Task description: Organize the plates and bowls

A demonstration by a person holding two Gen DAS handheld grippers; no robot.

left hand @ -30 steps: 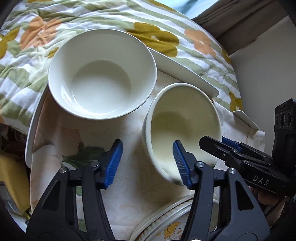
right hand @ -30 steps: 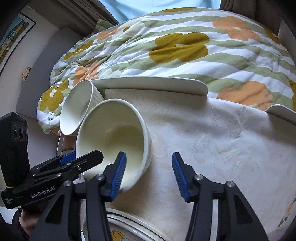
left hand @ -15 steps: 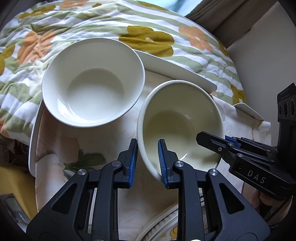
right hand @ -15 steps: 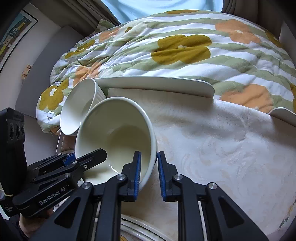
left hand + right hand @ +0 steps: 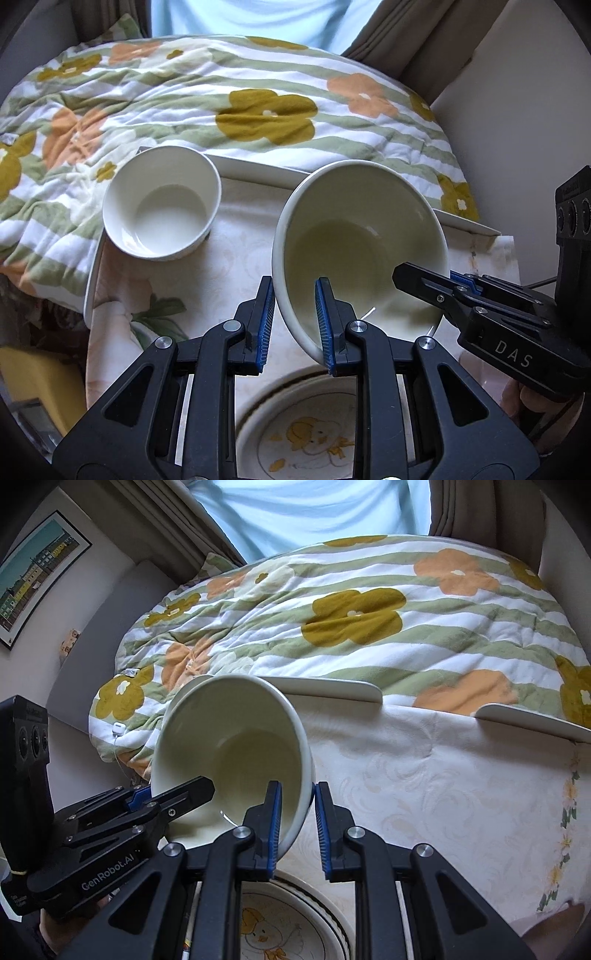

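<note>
A cream bowl hangs tilted above the cloth-covered table, held at its rim from two sides. My left gripper is shut on the near left rim, one pad inside and one outside. My right gripper is shut on the opposite rim of the same cream bowl. Each gripper shows in the other's view: the right gripper and the left gripper. A smaller white bowl stands on the table's far left. A plate with a duck drawing lies directly below the lifted bowl.
A flowered quilt on a bed borders the table's far side. White table rims stick out from under the cloth. A wall rises at the right. A person in a light blue top stands beyond the bed.
Both grippers closed on the cream bowl's rim, then rose with it. The bowl is off the table and the white bowl looks farther away.
</note>
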